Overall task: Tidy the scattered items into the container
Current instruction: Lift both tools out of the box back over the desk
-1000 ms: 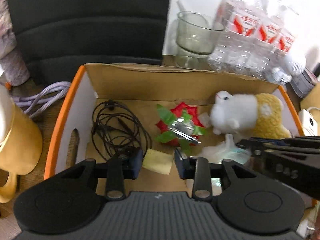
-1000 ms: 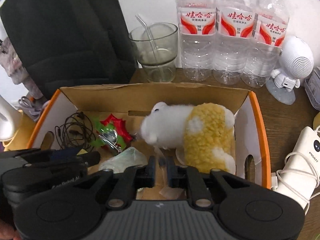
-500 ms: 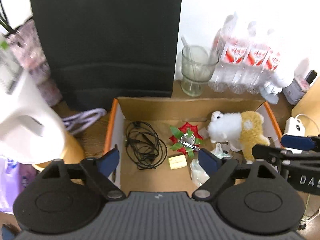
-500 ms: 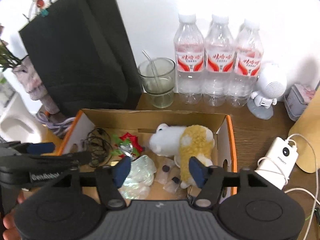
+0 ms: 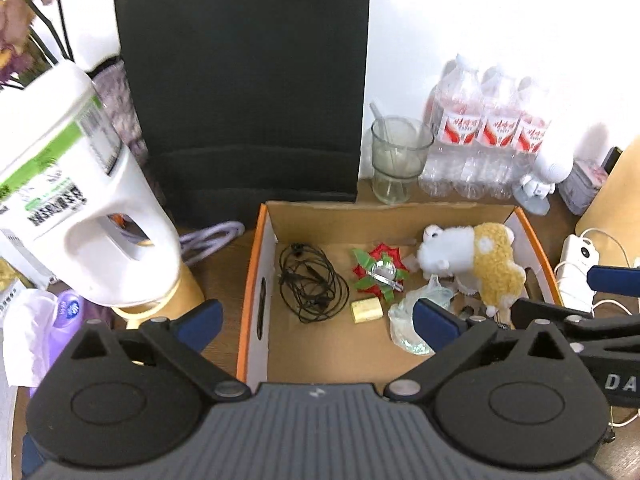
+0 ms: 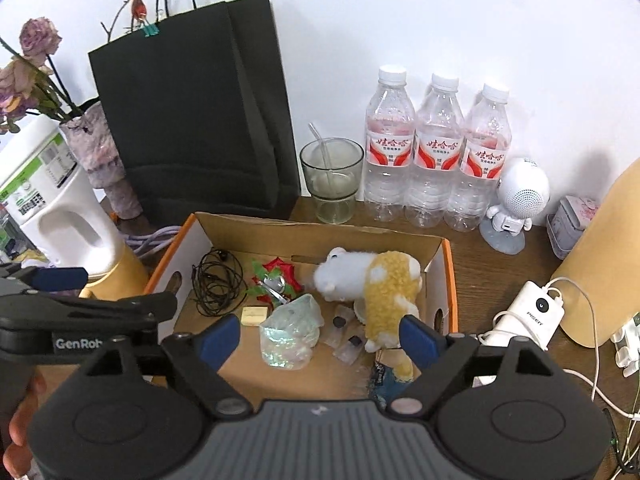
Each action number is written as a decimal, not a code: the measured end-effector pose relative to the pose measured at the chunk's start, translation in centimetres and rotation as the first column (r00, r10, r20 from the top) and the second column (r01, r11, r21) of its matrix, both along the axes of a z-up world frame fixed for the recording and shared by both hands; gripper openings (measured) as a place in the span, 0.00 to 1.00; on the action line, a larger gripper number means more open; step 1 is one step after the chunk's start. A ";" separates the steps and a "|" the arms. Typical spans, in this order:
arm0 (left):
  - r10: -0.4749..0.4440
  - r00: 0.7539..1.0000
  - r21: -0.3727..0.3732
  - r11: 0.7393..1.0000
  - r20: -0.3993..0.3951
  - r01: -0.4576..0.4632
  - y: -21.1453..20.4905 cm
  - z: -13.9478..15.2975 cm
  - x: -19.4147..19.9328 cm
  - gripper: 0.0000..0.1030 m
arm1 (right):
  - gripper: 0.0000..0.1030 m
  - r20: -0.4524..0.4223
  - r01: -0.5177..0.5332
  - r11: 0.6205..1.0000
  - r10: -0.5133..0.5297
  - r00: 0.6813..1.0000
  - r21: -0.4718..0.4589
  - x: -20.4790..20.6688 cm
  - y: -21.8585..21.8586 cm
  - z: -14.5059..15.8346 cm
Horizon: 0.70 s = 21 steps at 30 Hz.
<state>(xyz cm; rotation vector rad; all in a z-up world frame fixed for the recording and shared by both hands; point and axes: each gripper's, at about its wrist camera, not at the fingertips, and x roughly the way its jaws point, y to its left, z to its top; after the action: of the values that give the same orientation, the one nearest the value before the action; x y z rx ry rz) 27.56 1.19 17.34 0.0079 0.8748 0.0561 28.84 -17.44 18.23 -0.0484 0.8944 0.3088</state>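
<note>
Left gripper (image 5: 318, 326): I am seeing its jaws spreading wide, blue pads far apart, nothing pressed between them; it is hanging above the near edge of the cardboard box (image 5: 384, 210)
Right gripper (image 6: 320, 338): I am watching its jaws opening too, pads clear of everything; the contents below are only showing through the gap
Cardboard box: it is sitting on the wooden table (image 6: 496, 276), orange-edged, open at the top, in front of the black paper bag (image 6: 192, 120)
Black cable (image 5: 310, 282): it is lying coiled at the left end of the box floor
Red and green bow (image 5: 378, 270): it is resting just right of the cable, a shiny piece on top
Yellow block (image 5: 365, 311): it is lying flat on the floor of the box, just below the bow
Clear plastic bag (image 6: 290, 334): it is lying crumpled near the middle, beside the yellow block
Plush toy (image 6: 370, 280): it is lying at the right end of the box, white head pointing towards the bow, yellow body near the right wall
Small clear packets (image 6: 346, 338): they are lying between the plastic bag and the plush toy
Behind the box: a glass cup (image 6: 332, 178) with a straw and three water bottles (image 6: 438, 152) are standing against the wall
Right of the box: a white charger (image 6: 530, 314) with its cord is lying on the table
Left of the box: a white jug (image 5: 68, 204) is standing close by
</note>
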 end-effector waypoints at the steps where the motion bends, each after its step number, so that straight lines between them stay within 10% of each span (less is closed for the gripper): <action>1: 0.003 1.000 0.017 1.000 0.025 -0.004 -0.1 0.1 -0.5 1.00 | 0.84 0.018 0.003 1.000 -0.003 1.000 0.003 -0.3 0.0 0.0; 8: 0.019 0.972 0.039 0.999 0.234 -0.029 0.6 0.5 -4.3 1.00 | 0.84 0.124 -0.020 0.994 0.006 0.992 0.112 -3.1 -0.6 -0.4; 15: 0.022 0.900 0.006 1.000 0.435 -0.027 0.5 -1.6 -11.2 1.00 | 0.84 0.408 -0.081 0.990 0.025 0.913 0.120 -10.7 -2.4 -2.8; 21: -0.002 0.832 0.048 0.998 0.554 -0.029 -0.9 -4.2 -17.9 1.00 | 0.84 0.481 -0.099 0.983 0.013 0.877 0.155 -16.9 -4.1 -4.9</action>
<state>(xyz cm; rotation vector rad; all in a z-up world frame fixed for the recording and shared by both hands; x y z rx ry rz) 9.69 0.26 13.15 0.0355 0.2858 0.0905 11.92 -21.52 13.29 0.0126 0.3691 0.4076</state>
